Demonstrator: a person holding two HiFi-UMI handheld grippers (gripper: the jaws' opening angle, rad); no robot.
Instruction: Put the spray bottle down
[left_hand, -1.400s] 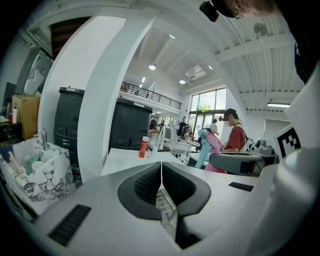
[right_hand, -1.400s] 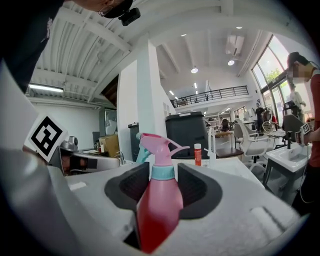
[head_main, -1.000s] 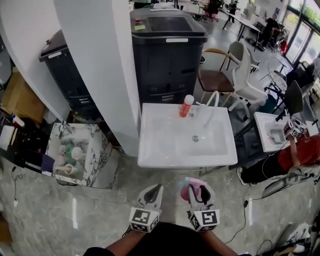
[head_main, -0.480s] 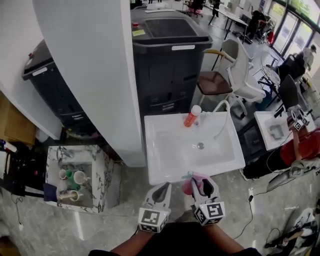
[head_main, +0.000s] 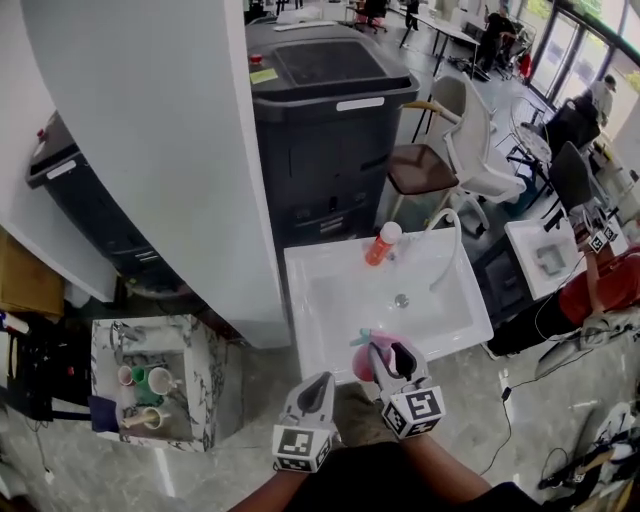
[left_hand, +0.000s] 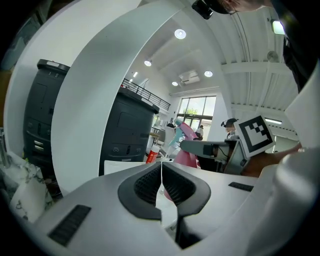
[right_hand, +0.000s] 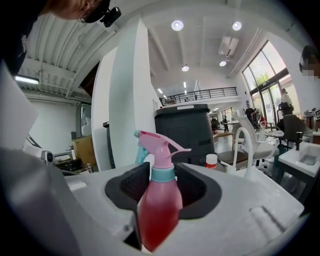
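Observation:
A pink spray bottle (right_hand: 159, 209) with a teal collar and pink trigger head stands upright between the jaws of my right gripper (right_hand: 162, 187), which is shut on its body. In the head view the right gripper (head_main: 385, 358) holds the spray bottle (head_main: 366, 360) over the near edge of a white sink (head_main: 325, 335). My left gripper (head_main: 316, 392) hangs lower left of it, in front of the sink, jaws shut and empty. From the left gripper view the left gripper (left_hand: 161, 181) sees the spray bottle (left_hand: 186, 146) ahead to the right.
An orange bottle with a white cap (head_main: 380, 243) and a curved white faucet (head_main: 448, 240) stand at the sink's back. A big dark bin (head_main: 330, 130) and a white pillar (head_main: 150, 150) rise behind. A marble box with cups (head_main: 150, 385) sits left; chairs (head_main: 450, 150) right.
Both grippers have moved forward toward the sink, the right one carrying the spray bottle from the floor side to over the sink's near edge. The jaws look unchanged.

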